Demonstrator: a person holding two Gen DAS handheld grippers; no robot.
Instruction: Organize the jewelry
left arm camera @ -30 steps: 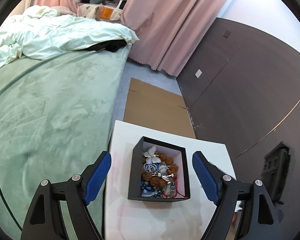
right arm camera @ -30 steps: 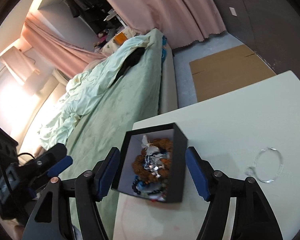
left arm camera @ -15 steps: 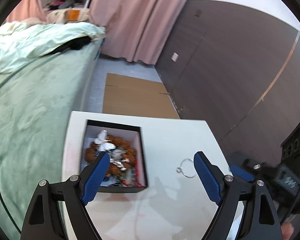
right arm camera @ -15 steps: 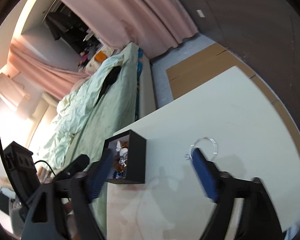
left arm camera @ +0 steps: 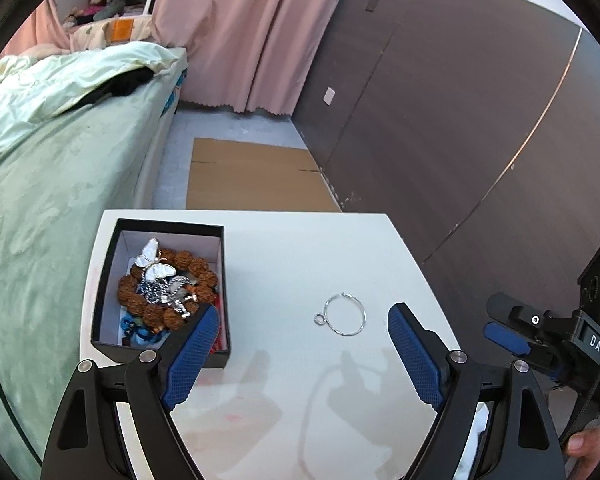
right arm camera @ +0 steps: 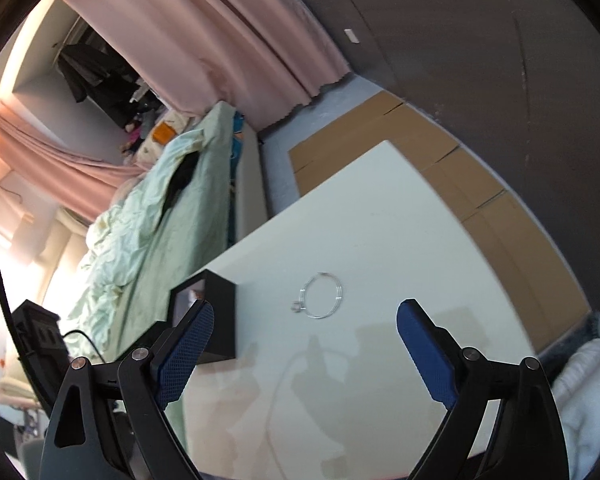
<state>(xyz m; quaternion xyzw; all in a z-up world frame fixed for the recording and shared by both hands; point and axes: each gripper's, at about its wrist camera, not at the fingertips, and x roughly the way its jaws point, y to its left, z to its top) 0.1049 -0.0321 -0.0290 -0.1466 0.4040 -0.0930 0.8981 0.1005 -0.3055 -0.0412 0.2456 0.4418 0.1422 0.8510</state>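
Left tongs (left arm camera: pixel 303 310) wide open, holding nothing. Thin silver hoop (left arm camera: pixel 342 315) flat on the white table (left arm camera: pixel 300 248), just ahead of the tips, between the two blue pads and nearer to the right one, touching neither. Black box (left arm camera: pixel 168 225) at the left pad and partly behind it, full of jewelry: brown bead bracelet (left arm camera: pixel 204 276), pearly butterfly piece (left arm camera: pixel 154 266) on top. Right tongs (right arm camera: pixel 306 305) also wide open and empty, jaws just been opening. Same hoop ahead of them, about in the middle; box just beyond the left pad. Far to the right of the left tongs, on the body of the right tongs, a label (left arm camera: pixel 598 346) with white letters "DAS", rest cut off.
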